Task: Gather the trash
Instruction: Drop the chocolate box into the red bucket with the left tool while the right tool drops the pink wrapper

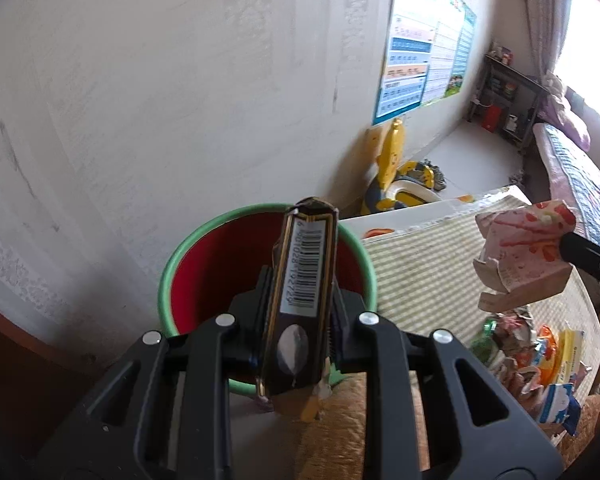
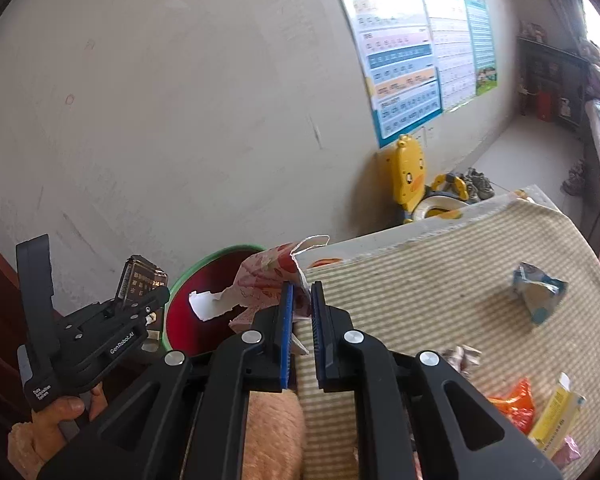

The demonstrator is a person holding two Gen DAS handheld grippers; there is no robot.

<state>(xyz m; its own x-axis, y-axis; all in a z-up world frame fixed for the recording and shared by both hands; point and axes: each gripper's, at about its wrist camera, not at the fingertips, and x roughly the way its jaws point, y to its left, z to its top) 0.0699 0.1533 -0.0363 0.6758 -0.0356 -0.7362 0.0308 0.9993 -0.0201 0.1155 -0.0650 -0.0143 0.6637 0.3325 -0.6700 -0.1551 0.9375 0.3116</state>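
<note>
A: Item one, the left gripper (image 1: 296, 312)?
B: Clamped on a flattened black cardboard box with gold edging and a barcode (image 1: 300, 292), held upright over the round bin with red inside and green rim (image 1: 188, 280).

A: Item two, the right gripper (image 2: 300, 304)?
B: Jaws nearly together, pinching a torn pink-and-white paper carton (image 2: 268, 284), held at the bin's right edge, near the left end of the green-and-cream striped mat (image 2: 420, 280).

A: Remaining trash?
B: On the mat, to the right: a crumpled blue-and-white wrapper (image 2: 538, 292), alone and farther off; an orange foil packet (image 2: 514, 404) and a yellow carton (image 2: 556, 416) nearer, just beside each other.

A: The bin's place?
B: By the pale wall (image 2: 180, 120), left of the mat.
</note>
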